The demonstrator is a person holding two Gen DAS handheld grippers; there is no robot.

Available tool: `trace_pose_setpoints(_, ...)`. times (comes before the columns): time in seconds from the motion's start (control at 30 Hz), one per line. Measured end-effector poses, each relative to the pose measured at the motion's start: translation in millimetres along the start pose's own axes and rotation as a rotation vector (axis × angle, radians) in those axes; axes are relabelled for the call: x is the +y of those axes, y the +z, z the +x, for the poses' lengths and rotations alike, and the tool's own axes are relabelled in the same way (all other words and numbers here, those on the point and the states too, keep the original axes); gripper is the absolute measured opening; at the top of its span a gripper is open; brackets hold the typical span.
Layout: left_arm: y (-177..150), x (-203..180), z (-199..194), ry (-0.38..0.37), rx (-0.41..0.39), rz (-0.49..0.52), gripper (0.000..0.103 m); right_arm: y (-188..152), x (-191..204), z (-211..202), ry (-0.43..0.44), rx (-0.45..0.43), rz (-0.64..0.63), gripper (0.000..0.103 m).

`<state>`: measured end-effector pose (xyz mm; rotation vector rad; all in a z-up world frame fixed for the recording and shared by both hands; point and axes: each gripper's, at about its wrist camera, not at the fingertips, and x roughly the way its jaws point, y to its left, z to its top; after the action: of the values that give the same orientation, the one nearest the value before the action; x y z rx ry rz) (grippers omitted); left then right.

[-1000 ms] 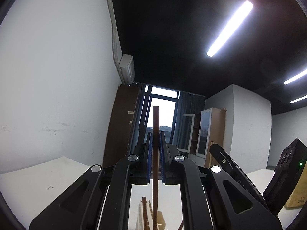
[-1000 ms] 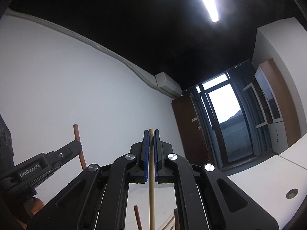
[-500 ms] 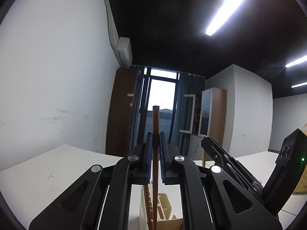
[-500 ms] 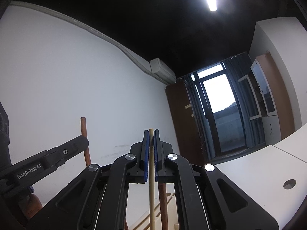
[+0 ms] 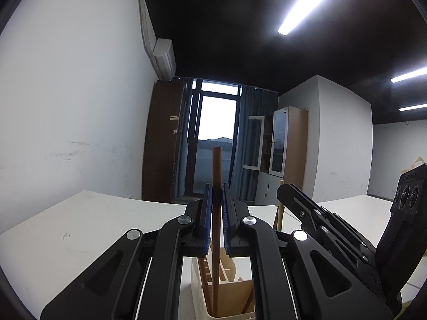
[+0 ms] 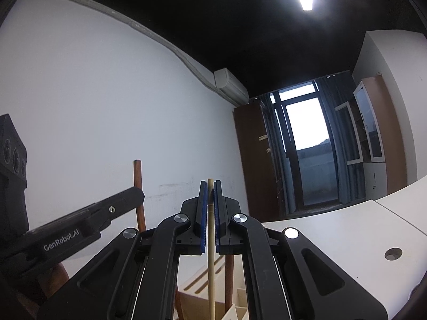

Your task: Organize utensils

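Left gripper [image 5: 216, 200] is clamped on a dark brown wooden stick [image 5: 216, 176], upright btw the blue pads [image 5: 207, 218]; stick's top end pokes well above the fingertips and its lower part runs down into a pale wooden utensil holder [image 5: 224, 301] on the white bench [image 5: 88, 229]. Holder has slotted dividers w/ a couple more brown handles leaning inside, just beside the held stick. Right gripper [image 6: 210, 194] is closed on a thin light-coloured stick [image 6: 210, 266], also upright, top end barely above the pads, lower part dropping in front of the same holder [image 6: 202, 293]; can't tell whether its tip is inside a compartment, bottom is cut off by the frame edge. From the right wrist view the left gripper's body shows at left, side-on, w/ white lettering "GenRobot.AI" [image 6: 61, 242] on its black arm, and the brown stick rising behind it. From the left wrist view the right gripper [image 5: 283, 194] sits at right, its light stick [image 5: 279, 213] just visible behind the finger; some small writing on that unit's top edge is too small to read. No other legible labels. Background: white wall, AC unit [image 5: 164, 58] near the ceiling, brown cabinet [image 5: 160, 144] beside a curtained window [image 5: 216, 122], ceiling strip light [image 5: 309, 2] on.
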<state>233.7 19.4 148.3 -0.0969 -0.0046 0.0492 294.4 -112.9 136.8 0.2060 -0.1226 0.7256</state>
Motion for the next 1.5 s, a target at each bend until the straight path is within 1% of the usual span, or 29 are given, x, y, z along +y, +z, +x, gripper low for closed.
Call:
trace_pose_setpoints(0.13, 2, 5, 4, -0.003, 0.005, 0.008, 0.007, -2, 1, -1, -0.005, 0.027, -0.007, 0.005)
trace_pose_setpoints(0.53, -8, 13, 3, -0.031, 0.036, 0.024, 0.007, -10, -3, -5, -0.012, 0.121, 0.006, 0.005)
trace_pose_setpoints(0.73, -10, 15, 8, -0.048, 0.074, 0.03, 0.007, -15, -6, -6, -0.012, 0.179, 0.016, 0.005)
trace_pose_setpoints(0.87, -14, 14, 6, -0.052, 0.082, 0.036, 0.007, -17, -4, -8, -0.016, 0.198, 0.012, 0.005)
trace_pose_setpoints(1.07, -18, 19, 10, -0.056, 0.126, 0.021, 0.007, -20, -6, -7, -0.012, 0.234, 0.034, 0.006)
trace_pose_setpoints(1.1, -17, 20, 11, -0.059, 0.13, 0.018, 0.008, -21, -6, -7, -0.014, 0.238, 0.034, 0.006)
trace_pose_setpoints(1.13, -15, 23, 11, -0.059, 0.132, 0.009, 0.011, -21, -6, -8, -0.017, 0.241, 0.035, 0.008)
trace_pose_setpoints(1.17, -15, 25, 10, -0.059, 0.131, 0.003, 0.02, -21, -6, -8, -0.019, 0.24, 0.036, 0.01)
trace_pose_setpoints(1.2, -13, 27, 8, -0.064, 0.128, -0.006, 0.023, -25, -6, -16, -0.019, 0.238, 0.037, 0.016)
trace_pose_setpoints(1.23, -11, 29, 7, -0.065, 0.124, -0.012, 0.023, -24, -7, -17, -0.023, 0.24, 0.038, 0.019)
trace_pose_setpoints(1.5, -5, 37, -7, -0.062, 0.108, -0.031, 0.031, -28, -10, -26, -0.059, 0.266, 0.034, 0.019)
